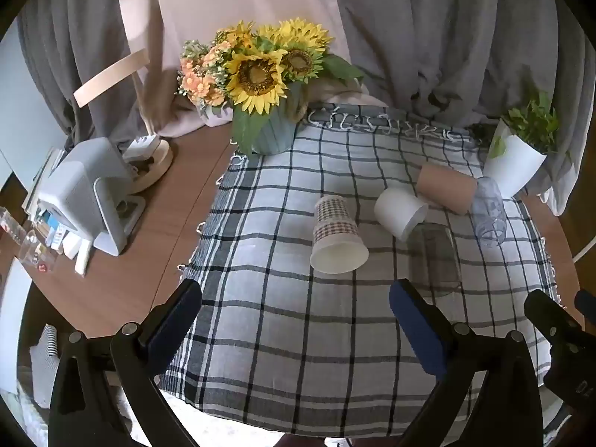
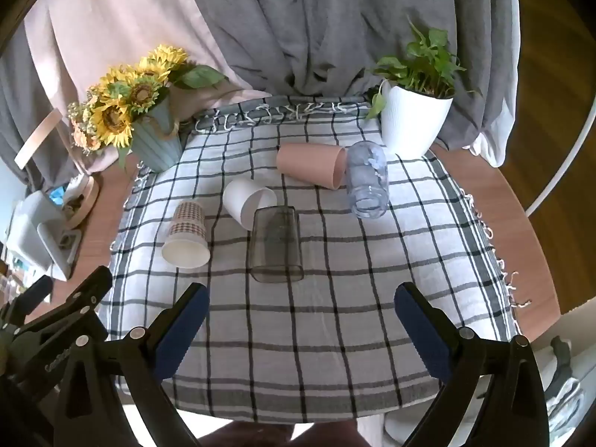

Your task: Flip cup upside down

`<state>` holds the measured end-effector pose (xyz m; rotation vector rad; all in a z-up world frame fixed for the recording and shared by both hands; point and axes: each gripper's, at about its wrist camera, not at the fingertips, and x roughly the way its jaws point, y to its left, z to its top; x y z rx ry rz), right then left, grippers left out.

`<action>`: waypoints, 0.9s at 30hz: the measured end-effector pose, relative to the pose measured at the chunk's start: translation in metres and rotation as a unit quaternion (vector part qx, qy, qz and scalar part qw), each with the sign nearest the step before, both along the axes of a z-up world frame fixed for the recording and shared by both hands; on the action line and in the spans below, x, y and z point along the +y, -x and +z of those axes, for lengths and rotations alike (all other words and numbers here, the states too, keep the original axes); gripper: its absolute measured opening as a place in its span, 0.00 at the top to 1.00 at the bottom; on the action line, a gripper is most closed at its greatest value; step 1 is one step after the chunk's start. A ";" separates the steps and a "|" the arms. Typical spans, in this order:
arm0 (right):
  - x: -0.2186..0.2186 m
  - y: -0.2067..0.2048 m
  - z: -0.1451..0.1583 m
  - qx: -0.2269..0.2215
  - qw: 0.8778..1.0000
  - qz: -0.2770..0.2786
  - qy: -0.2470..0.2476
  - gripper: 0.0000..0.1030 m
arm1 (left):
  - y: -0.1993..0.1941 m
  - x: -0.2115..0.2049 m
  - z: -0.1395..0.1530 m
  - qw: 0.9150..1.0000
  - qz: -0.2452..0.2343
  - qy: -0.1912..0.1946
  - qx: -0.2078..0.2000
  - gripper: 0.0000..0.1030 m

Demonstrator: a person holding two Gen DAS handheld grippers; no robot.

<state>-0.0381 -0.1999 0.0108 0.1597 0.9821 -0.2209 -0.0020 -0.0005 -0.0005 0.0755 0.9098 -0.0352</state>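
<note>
Right now both my left hand-held gripper point(image 1: 294, 320) and right hand-held gripper point(image 2: 300, 320) hang spread, empty. Nearest, the smoky clear cup point(image 2: 276, 244) lies sideways on the checked cloth point(image 2: 335, 335): probably light, stiff, slick, so I'd pinch mid-wall.

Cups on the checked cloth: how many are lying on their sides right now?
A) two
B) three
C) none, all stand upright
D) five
D: the patterned paper cup, white cup, smoky clear cup, pink cup and bluish clear cup all lie tipped over on the cloth.
</note>
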 end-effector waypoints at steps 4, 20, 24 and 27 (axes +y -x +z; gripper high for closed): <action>0.000 -0.001 0.000 -0.002 1.000 0.000 -0.003 0.03 | -0.002 0.005 -0.002 1.000 0.005 0.014 0.013 0.00; -0.001 0.000 0.002 -0.005 1.000 0.006 -0.010 0.03 | -0.002 0.000 -0.001 1.000 0.006 0.003 0.010 0.00; 0.001 -0.001 0.002 -0.006 1.000 0.003 -0.012 0.03 | -0.004 -0.001 0.000 1.000 0.010 0.003 0.010 0.00; 0.001 -0.003 0.001 -0.005 1.000 0.004 -0.012 0.03 | -0.005 -0.001 0.001 1.000 0.009 0.003 0.011 0.00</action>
